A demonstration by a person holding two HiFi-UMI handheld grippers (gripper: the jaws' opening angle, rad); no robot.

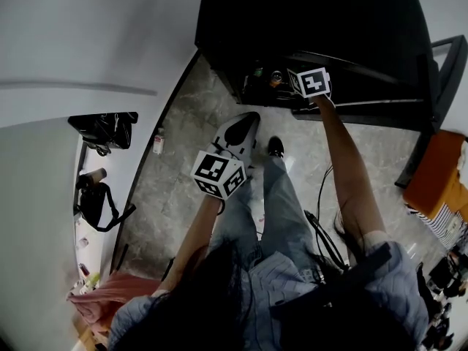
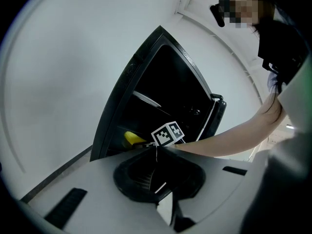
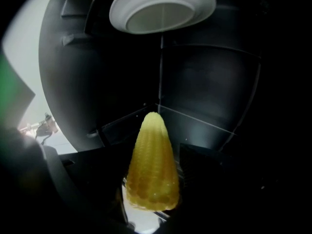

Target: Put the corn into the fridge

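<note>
A yellow corn cob (image 3: 152,165) lies pointing away between the jaws of my right gripper (image 3: 151,191), deep inside the black fridge (image 1: 314,20). The jaws stand wide, a thin dark gap shows beside the right pad (image 3: 195,172), and I read the gripper as open around the cob. From the left gripper view the corn (image 2: 131,139) shows as a yellow patch on a low shelf beside the right gripper's marker cube (image 2: 168,133). My left gripper (image 1: 247,121) hangs outside the fridge over the floor, jaws together, holding nothing.
A white plate (image 3: 163,6) sits on a shelf above the corn. The fridge door (image 2: 217,116) stands open at the right. On the marbled floor are the person's shoe (image 1: 275,146) and a small bottle (image 1: 158,143). A black bag (image 1: 106,129) rests on a ledge at left.
</note>
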